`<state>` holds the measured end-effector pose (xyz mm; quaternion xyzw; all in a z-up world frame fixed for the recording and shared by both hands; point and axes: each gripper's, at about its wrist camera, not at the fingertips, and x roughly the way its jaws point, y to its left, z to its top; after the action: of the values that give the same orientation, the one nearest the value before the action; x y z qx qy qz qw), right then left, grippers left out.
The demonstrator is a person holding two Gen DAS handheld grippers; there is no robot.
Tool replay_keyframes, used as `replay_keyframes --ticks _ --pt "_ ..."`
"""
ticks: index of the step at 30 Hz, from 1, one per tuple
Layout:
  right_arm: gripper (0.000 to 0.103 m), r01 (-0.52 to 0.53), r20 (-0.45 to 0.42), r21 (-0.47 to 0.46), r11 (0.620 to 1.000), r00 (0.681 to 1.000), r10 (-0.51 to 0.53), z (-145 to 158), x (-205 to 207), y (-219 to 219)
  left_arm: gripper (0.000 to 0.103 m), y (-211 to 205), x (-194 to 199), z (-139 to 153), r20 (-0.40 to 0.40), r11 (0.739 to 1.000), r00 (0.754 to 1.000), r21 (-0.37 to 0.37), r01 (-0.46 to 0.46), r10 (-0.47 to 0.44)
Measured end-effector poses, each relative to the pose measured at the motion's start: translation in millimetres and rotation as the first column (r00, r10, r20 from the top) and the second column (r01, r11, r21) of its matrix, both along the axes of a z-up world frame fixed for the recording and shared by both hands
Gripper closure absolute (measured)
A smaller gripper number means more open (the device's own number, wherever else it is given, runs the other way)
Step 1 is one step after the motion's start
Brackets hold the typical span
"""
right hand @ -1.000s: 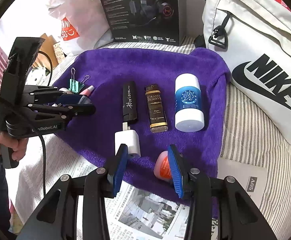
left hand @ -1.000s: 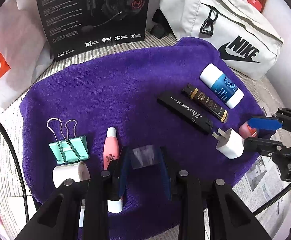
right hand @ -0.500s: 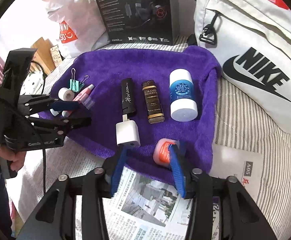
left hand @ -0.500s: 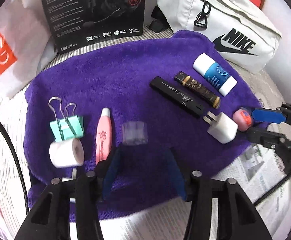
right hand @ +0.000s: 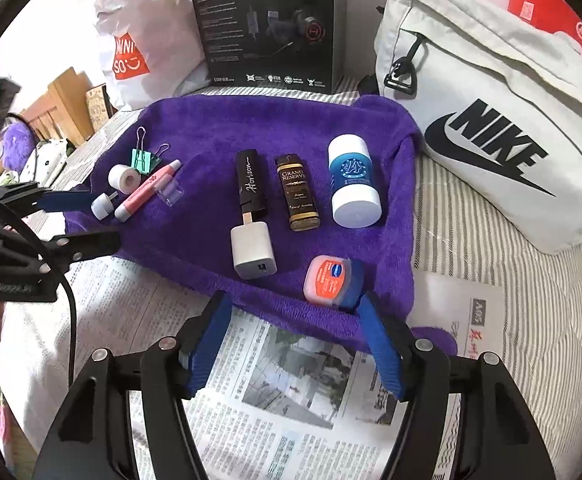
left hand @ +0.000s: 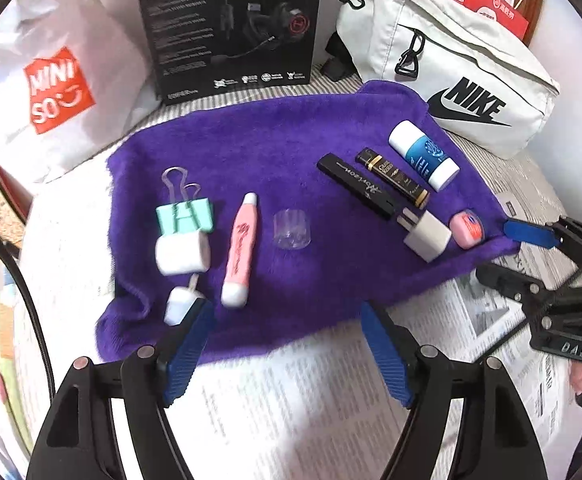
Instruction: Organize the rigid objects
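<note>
1. The left gripper [left hand: 285, 316] hangs over the near edge of the purple fleece towel [left hand: 291, 148], fingers spread wide and holding nothing.
2. The right gripper [right hand: 295, 316] sits at the towel's near edge too, fingers apart and empty; the pink round lip-balm tin [right hand: 328, 278] lies just beyond its right finger at 1 o'clock, whether touching I cannot tell.
3. In the right wrist view a row runs across the towel: black "Horizon" stick [right hand: 251, 182], brown-gold "Grand Reserve" lighter [right hand: 297, 192], and white-and-blue cylindrical tube [right hand: 353, 178] at 3 o'clock of the lighter.
4. The white square charger plug [right hand: 253, 250] lies at 6 o'clock of the black stick, prongs touching it.
5. In the left wrist view, the mint-green binder clip [left hand: 185, 212] touches the white tape roll [left hand: 183, 252] at its 6 o'clock.
6. The pink pen-shaped tube [left hand: 240, 250] lies beside the roll, the clear plastic cap [left hand: 292, 229] at the tube's 3 o'clock.
7. A small white cap [left hand: 179, 304] rests near the left finger.
</note>
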<state>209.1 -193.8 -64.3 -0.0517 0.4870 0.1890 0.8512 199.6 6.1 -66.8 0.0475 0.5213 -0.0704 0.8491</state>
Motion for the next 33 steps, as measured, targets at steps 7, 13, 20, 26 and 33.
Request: replay_keyframes --ticks 7,13,20,26,33 --pt "0.016 0.063 0.015 0.041 0.997 0.998 -0.064 17.6 -21.6 -8.4 0.012 3.3 -33.1 22.0 0.058 0.997 0.996 0.038 -0.066 0.064" --pt "0.000 0.125 0.034 0.063 0.990 0.991 -0.127 37.1 -45.1 -16.4 0.005 12.0 -59.8 42.6 0.093 0.991 0.986 0.013 -0.137 0.135" --pt "0.000 0.181 0.027 0.055 0.982 0.983 -0.182 56.0 -69.1 -23.7 0.005 11.0 -85.1 55.5 0.118 0.985 0.978 -0.040 -0.167 0.171" --pt "0.000 0.213 0.010 0.039 0.976 0.977 -0.213 63.9 -90.4 -30.8 0.005 4.9 -105.3 62.9 0.120 0.983 0.978 -0.086 -0.161 0.171" --pt "0.000 0.225 0.006 0.032 0.974 0.974 -0.225 68.3 -107.7 -38.1 0.005 2.9 -119.2 67.2 0.107 0.981 0.977 -0.093 -0.173 0.182"
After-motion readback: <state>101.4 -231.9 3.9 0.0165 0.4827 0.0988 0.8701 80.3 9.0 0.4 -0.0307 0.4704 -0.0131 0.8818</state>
